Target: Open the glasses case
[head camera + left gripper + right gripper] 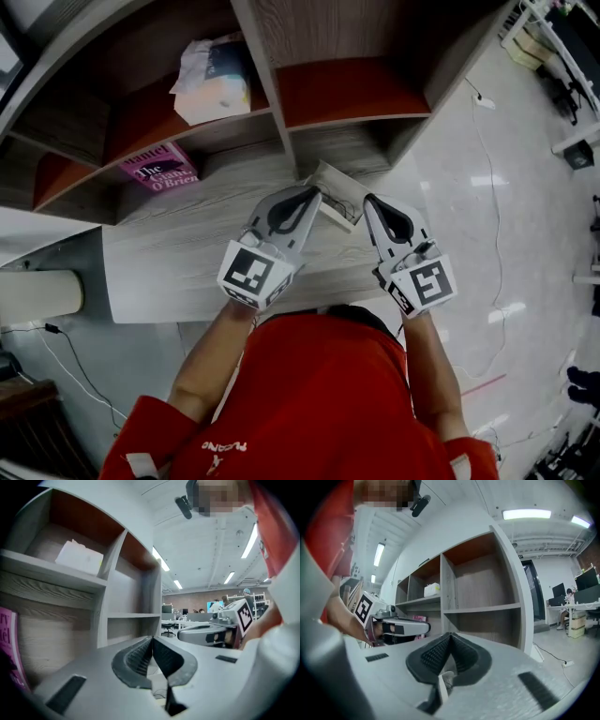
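Note:
The glasses case [339,195] is a pale grey, flat box lying on the wooden desk [178,253] just below the shelf unit. From the head view I cannot tell how its lid stands. My left gripper [315,192] is held up above the desk with its tip over the case's left end; its jaws [151,641] are shut, pads together, with nothing between them. My right gripper [368,200] hovers by the case's right end, also shut and empty [450,637]. Both point level toward the shelves, side by side. Neither touches the case.
A wooden shelf unit [272,66] with red back panels rises behind the desk. A pink book [157,169] leans in a lower compartment and a white packet [214,80] lies on a shelf above. A white cylinder [37,295] sits at the left, and cables run over the floor [487,187].

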`<state>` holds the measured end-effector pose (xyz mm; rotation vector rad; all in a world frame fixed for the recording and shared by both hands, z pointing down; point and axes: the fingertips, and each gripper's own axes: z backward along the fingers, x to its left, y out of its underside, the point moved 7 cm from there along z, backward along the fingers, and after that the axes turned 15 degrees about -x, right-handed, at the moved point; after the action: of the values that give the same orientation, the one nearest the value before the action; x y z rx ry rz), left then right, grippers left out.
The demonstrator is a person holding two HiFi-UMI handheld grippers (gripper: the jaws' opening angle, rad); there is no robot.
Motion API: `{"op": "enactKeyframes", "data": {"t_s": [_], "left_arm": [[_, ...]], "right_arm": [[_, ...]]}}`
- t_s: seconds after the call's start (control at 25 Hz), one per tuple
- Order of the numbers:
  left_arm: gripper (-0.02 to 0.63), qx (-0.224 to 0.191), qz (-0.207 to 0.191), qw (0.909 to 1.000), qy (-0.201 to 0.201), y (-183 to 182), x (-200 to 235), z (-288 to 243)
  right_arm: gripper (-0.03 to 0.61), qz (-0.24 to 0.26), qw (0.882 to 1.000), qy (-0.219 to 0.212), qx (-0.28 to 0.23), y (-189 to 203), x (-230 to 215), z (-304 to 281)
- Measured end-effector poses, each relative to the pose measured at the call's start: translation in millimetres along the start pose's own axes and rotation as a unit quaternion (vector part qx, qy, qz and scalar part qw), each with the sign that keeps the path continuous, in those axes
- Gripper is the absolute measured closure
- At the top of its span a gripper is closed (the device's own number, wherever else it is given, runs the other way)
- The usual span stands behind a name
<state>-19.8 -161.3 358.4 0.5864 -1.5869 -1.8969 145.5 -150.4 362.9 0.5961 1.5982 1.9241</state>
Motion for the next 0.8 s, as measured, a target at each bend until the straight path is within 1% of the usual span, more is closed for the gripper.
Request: {"op": "enactKeyframes", "data": {"t_s": [0.08,0.2,0.4,0.56,0.8], "left_arm": [[0.603,-0.015,-0.008,0.9999,-0.005,-11.6,-2.7,2.9],[0.604,-0.02,-0.017,0.9996,-0.014,-19.9,-4.6,9.5],[0.604,-0.034,-0.02,0.999,-0.023,-30.2,-7.7,18.5],[0.604,-0.035,-0.014,0.999,-0.022,-34.3,-9.8,23.7],[0.604,-0.047,-0.018,0.9985,-0.02,-38.8,-10.7,26.0]], "right_arm": [[0.574,-0.003,1.0,0.001,-0.014,-9.5,6.8,1.0],[0.574,-0.004,1.0,0.001,-0.03,-19.7,14.5,2.2],[0.574,-0.003,0.999,0.002,-0.043,-30.8,23.9,6.8],[0.574,0.003,0.999,0.006,-0.047,-34.6,27.1,11.3],[0.575,0.01,0.999,0.016,-0.041,-33.3,29.8,19.5]]}}
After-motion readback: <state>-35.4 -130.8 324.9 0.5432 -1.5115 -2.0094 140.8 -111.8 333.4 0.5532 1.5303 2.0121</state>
